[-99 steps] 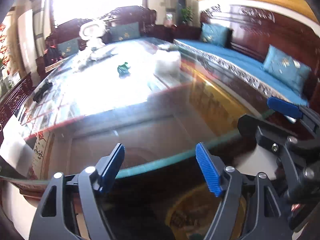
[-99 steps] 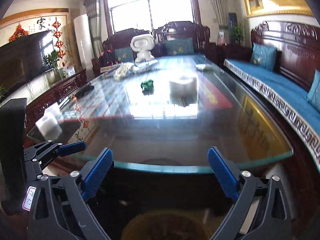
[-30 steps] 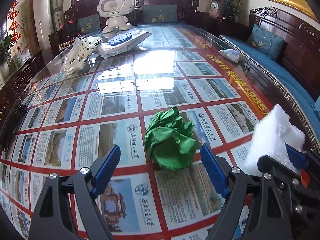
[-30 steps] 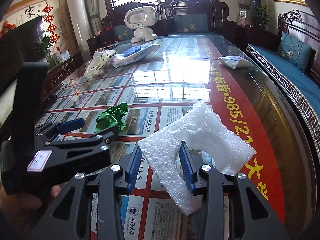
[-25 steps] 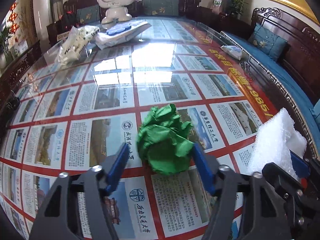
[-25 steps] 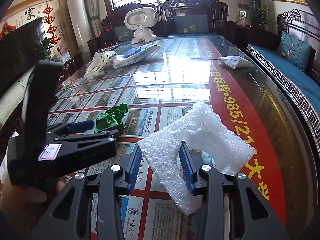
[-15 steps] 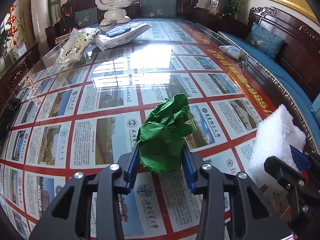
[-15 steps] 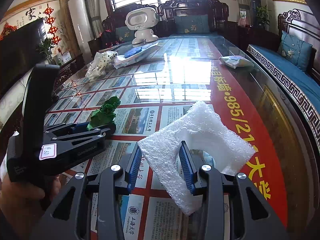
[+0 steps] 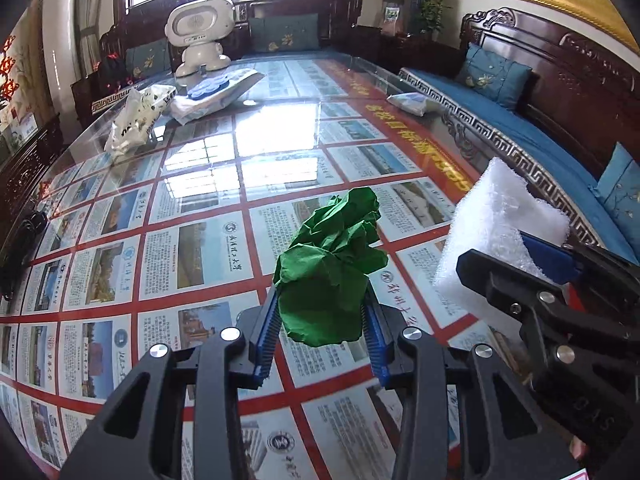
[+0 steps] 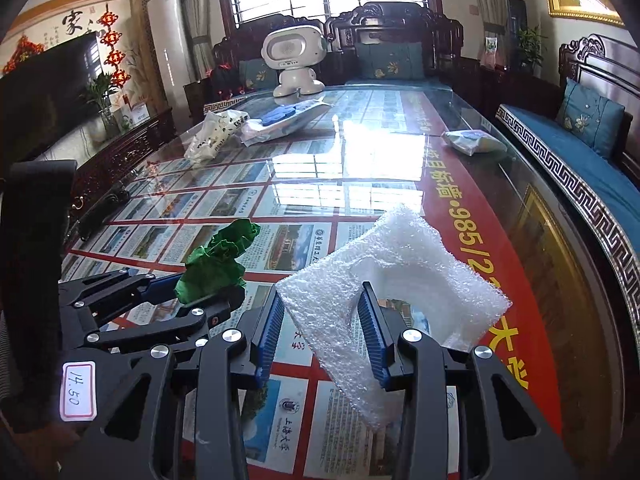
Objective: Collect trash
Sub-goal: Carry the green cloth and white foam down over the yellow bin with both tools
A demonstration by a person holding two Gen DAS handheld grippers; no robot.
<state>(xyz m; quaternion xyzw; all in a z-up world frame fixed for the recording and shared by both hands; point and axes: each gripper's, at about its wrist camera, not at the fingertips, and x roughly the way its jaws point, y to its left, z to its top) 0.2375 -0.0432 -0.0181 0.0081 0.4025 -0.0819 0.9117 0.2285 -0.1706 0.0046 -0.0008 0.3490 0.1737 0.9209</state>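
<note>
A crumpled green paper ball (image 9: 332,272) sits between the blue pads of my left gripper (image 9: 322,320), which is shut on it and holds it just above the glass table (image 9: 200,200). From the right wrist view the same green ball (image 10: 218,266) shows at the left, clamped in the left gripper (image 10: 188,292). My right gripper (image 10: 322,320) is shut on a white foam sheet (image 10: 400,280), held off the tabletop. That foam sheet (image 9: 500,224) also appears at the right of the left wrist view.
At the table's far end stand a white toy robot (image 9: 200,32), a white printed bag (image 9: 136,120) and a wipes pack with a blue lid (image 9: 216,92). A small packet (image 10: 474,142) lies near the right edge. A blue-cushioned wooden sofa (image 9: 540,132) runs along the right.
My left gripper closed around the green paper ball and lifted it off the glass. The right gripper kept its grip on the foam sheet and rose slightly.
</note>
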